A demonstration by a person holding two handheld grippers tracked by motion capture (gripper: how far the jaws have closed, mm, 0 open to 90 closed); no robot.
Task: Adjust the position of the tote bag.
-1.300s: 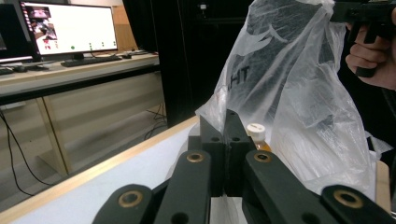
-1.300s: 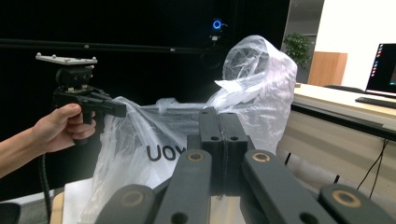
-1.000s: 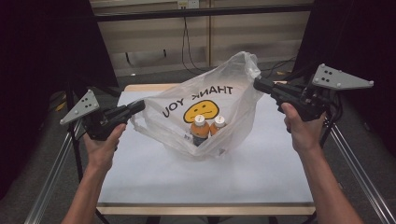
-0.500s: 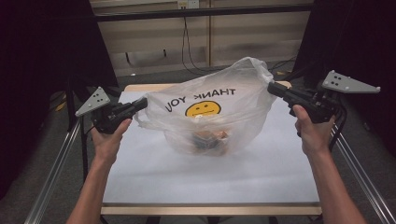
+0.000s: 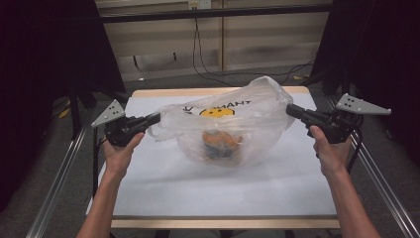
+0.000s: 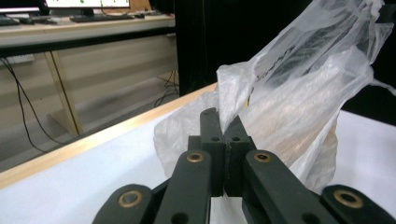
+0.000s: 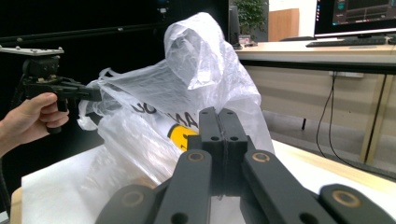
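High view: both tools (image 5: 156, 118) (image 5: 290, 110) pinch the plastic bag (image 5: 233, 126) on the table (image 5: 208, 188).

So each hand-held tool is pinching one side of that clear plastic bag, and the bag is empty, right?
Not quite. The left gripper and right gripper do each pinch a side of the plastic bag, but the bag is not empty: the high view shows orange items lying in its bottom, resting on the table.
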